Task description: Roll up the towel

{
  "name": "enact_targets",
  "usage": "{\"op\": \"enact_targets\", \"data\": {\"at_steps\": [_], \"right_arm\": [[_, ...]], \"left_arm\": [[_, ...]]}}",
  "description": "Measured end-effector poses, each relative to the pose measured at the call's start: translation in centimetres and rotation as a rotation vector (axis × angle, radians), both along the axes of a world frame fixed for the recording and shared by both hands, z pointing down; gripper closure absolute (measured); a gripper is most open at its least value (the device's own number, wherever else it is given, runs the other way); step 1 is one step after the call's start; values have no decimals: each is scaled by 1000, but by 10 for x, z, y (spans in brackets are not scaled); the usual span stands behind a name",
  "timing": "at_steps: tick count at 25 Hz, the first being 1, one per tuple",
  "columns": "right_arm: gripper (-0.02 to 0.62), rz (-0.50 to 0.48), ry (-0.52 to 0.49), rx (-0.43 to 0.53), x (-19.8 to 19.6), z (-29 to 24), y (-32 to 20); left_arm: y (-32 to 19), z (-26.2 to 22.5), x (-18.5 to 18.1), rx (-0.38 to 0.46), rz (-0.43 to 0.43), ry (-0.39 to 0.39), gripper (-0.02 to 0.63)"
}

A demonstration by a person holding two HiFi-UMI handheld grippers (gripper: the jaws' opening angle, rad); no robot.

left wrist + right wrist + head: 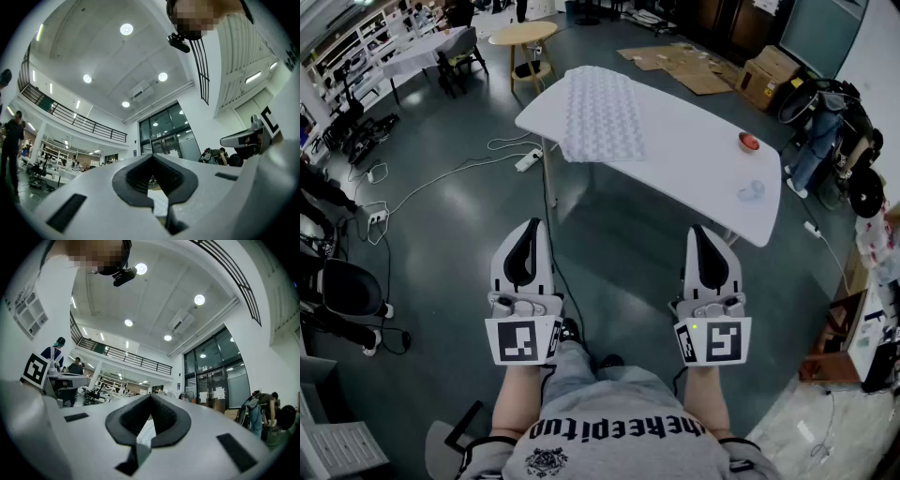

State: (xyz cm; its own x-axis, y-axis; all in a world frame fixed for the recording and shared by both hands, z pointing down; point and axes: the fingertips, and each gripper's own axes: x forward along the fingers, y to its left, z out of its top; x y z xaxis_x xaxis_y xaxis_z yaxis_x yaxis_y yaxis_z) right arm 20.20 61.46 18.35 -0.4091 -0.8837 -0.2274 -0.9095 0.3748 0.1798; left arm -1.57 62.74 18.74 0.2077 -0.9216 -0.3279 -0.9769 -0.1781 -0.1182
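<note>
Closest to the camera, the left gripper (530,230) and the right gripper (700,234) are held side by side above the grey floor (469,197), well short of the white table (694,155) — both are clenched, jaws together, with nothing gripped. The towel (600,117) is spread flat and unrolled across the table's left part, reaching its near edge. A small red object (748,141) is seen towards the right end — well apart from the towel.

White textured towel (602,115) lies flat, unrolled, on table's left end, near edge overhanging.
</note>
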Motion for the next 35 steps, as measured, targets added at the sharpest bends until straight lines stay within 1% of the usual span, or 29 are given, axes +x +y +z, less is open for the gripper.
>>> {"op": "enact_targets", "data": {"at_steps": [6, 13, 16, 20, 22, 24, 26, 27, 32, 35], "right_arm": [[594, 8, 1, -3, -3, 2, -14], [594, 36, 1, -3, -22, -3, -45], [594, 51, -2, 23, -36, -8, -63], [594, 32, 39, 52, -70, -12, -85], [594, 20, 16, 52, -82, -14, -97], [594, 19, -40, 43, -91, -17, -111], [594, 36, -76, 38, -101, -18, -125], [594, 51, -78, 40, -106, -18, -131], [594, 103, -67, 44, -131, -19, -151], [594, 118, -54, 37, -146, -16, -163]], "left_arm": [[-14, 2, -4, -8, 1, 1, 601], [-45, -3, -26, -8, 8, 1, 601], [-64, -6, -44, -2, 12, 1, 601], [-93, -10, -74, 17, 28, -1, 601], [-107, -12, -87, 26, 41, 7, 601], [-123, -16, -100, 35, 53, 23, 601], [-138, -18, -114, 43, 64, 36, 601], [-146, -18, -120, 46, 68, 37, 601], [-173, -16, -145, 41, 102, 16, 601], [-187, -10, -160, 35, 123, 27, 601]]}}
